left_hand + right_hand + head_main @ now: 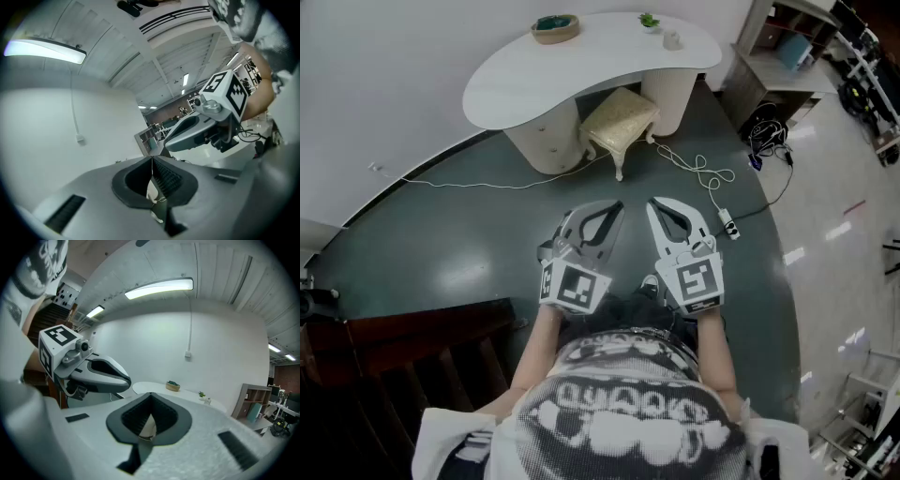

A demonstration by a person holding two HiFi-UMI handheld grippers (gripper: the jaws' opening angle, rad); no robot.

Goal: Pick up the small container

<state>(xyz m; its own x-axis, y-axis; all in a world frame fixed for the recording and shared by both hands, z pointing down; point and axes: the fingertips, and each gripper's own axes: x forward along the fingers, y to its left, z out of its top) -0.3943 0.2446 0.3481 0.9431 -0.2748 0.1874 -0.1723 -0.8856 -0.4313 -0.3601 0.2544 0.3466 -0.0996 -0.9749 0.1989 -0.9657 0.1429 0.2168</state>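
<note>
The small white container (671, 39) stands on a white curved table (581, 75) far ahead, beside a little green plant (649, 21). In the right gripper view the small container (207, 401) is a tiny shape on the far table (187, 392). Both grippers are held close to the person's body, well short of the table. My left gripper (614, 208) is shut with nothing in it, its jaws meeting in its own view (152, 158). My right gripper (654, 204) is also shut and empty (150, 393). The two point forward side by side.
A woven bowl (555, 27) sits at the table's left end. A cushioned stool (621, 117) is tucked under the table. A white cable with a power strip (727, 223) lies on the dark floor. Shelving (778, 47) stands at right, dark wooden furniture (394, 356) at lower left.
</note>
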